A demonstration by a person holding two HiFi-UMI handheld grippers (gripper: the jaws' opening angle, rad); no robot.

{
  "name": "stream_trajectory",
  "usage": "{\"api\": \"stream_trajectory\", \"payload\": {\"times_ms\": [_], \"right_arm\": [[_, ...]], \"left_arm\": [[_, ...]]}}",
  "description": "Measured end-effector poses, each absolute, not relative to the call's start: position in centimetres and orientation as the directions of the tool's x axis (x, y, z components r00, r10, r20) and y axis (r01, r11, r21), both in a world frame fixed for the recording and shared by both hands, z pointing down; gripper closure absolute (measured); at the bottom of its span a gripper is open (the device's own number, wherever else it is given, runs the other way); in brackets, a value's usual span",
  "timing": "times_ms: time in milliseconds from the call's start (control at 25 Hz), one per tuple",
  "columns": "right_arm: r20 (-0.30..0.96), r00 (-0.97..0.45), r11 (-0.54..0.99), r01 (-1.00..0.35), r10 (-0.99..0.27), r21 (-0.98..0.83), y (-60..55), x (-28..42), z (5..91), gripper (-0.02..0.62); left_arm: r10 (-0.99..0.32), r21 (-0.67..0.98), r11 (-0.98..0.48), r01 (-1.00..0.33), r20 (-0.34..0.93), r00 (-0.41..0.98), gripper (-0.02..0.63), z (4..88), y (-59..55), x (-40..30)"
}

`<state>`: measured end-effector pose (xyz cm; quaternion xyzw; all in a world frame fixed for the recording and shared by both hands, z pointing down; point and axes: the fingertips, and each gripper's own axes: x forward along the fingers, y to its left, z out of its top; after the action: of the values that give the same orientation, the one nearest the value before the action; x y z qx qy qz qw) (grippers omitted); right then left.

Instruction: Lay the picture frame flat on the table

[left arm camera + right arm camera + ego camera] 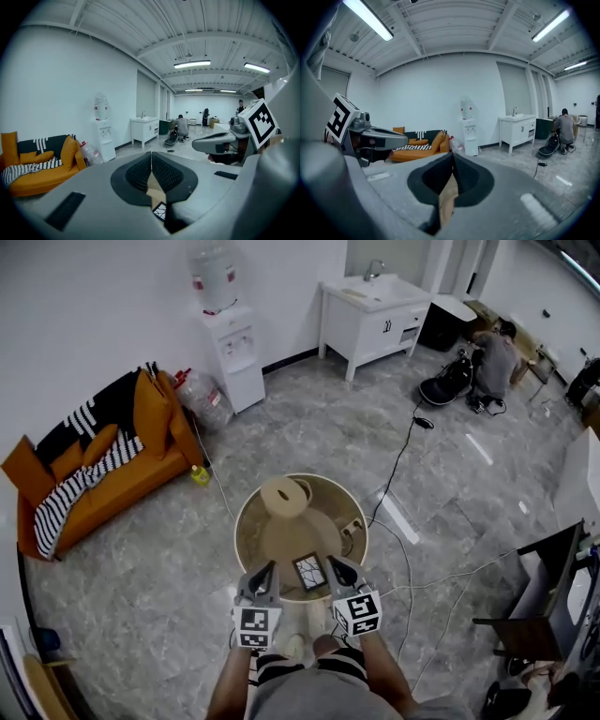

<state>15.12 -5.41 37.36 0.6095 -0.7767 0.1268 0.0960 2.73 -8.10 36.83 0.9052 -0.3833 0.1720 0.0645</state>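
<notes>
The picture frame (309, 572) lay flat on the round table (246, 526), near the edge closest to the person; in the head view it showed between the two grippers. The left gripper (268, 568) had its jaws closed on nothing; the right gripper (336, 566) likewise had its pads pressed together, empty.

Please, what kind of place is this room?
Probably a large workroom or studio furnished like a living space: an orange sofa, a water dispenser and a white sink cabinet share one open hall, with loose cables across the grey tiled floor and strip lights overhead.
</notes>
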Motion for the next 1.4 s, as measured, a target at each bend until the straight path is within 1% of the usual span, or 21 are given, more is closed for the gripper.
{"api": "stream_trajectory", "payload": {"times_ms": [360,720,1400], "right_arm": [[0.219,-0.196,0.187,-0.981,-0.956,-0.059,2.7,11.4,31.8,0.594],[0.198,-0.118,0.114,-0.993,-0.973,-0.031,8.5,8.6,30.5,0.595],[0.159,-0.074,0.073,-0.997,-0.985,-0.010,10.7,6.5,28.7,0.597]], "left_arm": [[-0.677,-0.060,-0.715,-0.696,0.305,0.670,0.584,31.7,-1.3,-1.1],[-0.645,-0.084,-0.755,-0.651,0.277,0.712,0.584,29.8,3.5,-3.9],[-0.621,-0.097,-0.779,-0.619,0.252,0.742,0.584,28.9,6.1,-5.6]]}}
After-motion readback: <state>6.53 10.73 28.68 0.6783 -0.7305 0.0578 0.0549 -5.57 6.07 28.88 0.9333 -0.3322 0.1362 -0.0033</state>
